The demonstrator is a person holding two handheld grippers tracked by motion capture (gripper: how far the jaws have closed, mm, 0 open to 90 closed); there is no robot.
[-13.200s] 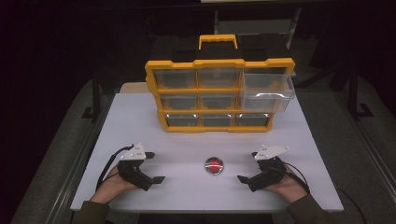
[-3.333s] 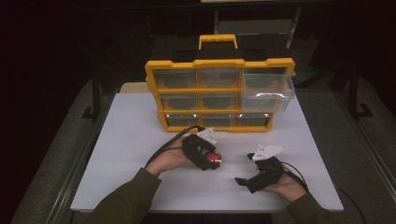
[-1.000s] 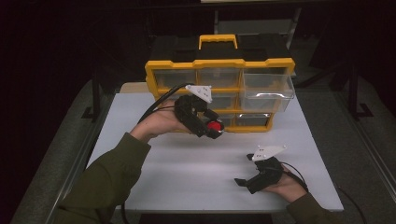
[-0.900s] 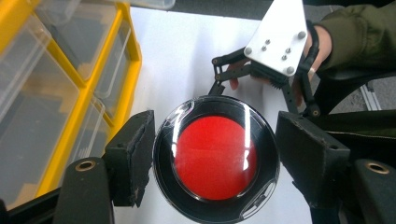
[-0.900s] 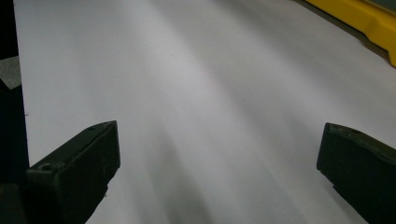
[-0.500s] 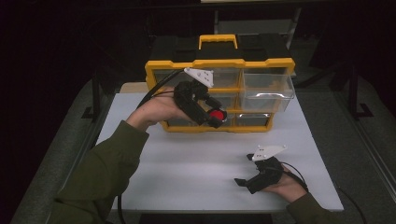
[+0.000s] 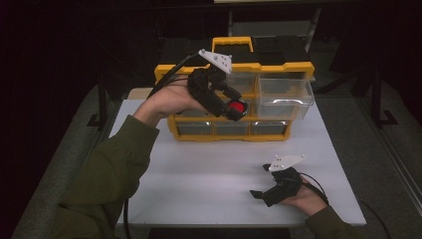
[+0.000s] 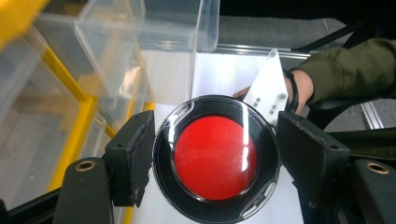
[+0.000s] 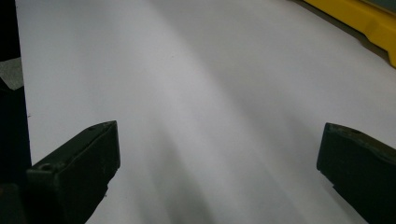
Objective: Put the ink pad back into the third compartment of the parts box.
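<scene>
Red-centred round tin [image 8: 215, 157] clamped in my left hand-held gripper [image 7: 234, 107], raised near the open clear drawer [image 7: 284, 95]; next, I'd lower it in. Right hand-held gripper [image 7: 263, 191] rests agape on the surface [image 7: 199, 184].

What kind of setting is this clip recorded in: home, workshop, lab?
Probably a lab or a recording setup rather than a home: a bare white table in a dark room, a yellow parts organiser with clear drawers, and a person working with hand-held grippers, the left gripper holding a red disc.
</scene>
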